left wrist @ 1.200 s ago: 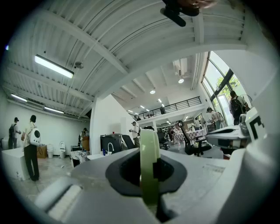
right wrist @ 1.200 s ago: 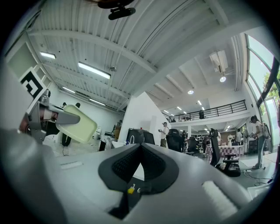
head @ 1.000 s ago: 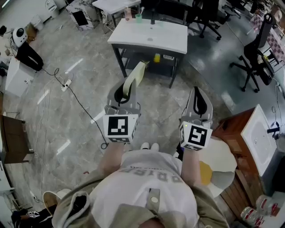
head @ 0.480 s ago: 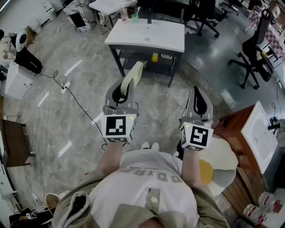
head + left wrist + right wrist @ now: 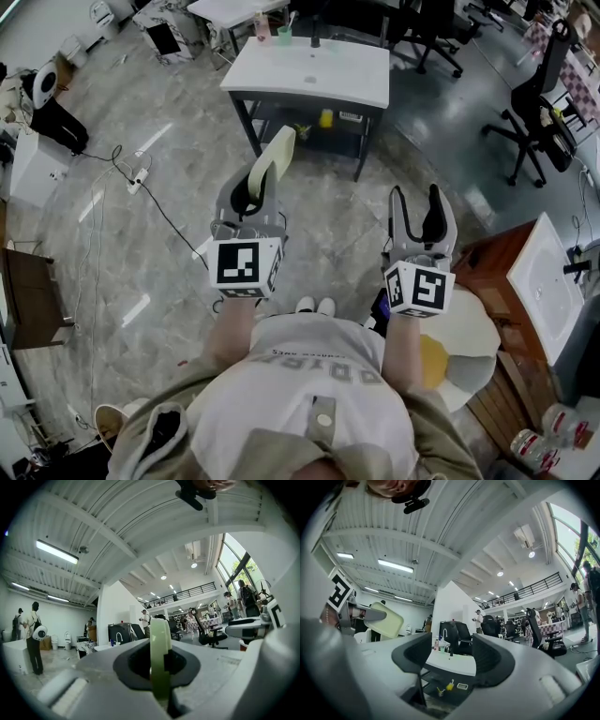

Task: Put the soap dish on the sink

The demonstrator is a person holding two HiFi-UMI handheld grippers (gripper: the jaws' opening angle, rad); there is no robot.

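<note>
Soap dish (image 5: 277,155) is clamped in left gripper (image 5: 253,187), right gripper's (image 5: 423,202) empty jaws being opened; sink (image 5: 347,80) not yet reached.

Item one, underfoot: a grey stone floor (image 5: 309,211), with a black cable (image 5: 173,223) trailing across it from a white power strip (image 5: 140,178) on my left, and a white box (image 5: 33,161) further left at the edge. Item two, to my right: a black office chair (image 5: 542,105), well apart from a wooden cabinet (image 5: 483,272) with a white top. Item three, ahead of me: a pink bottle (image 5: 262,25) just beside a green cup (image 5: 283,36), and lower down a small yellow object (image 5: 326,118), too small to identify.
</note>
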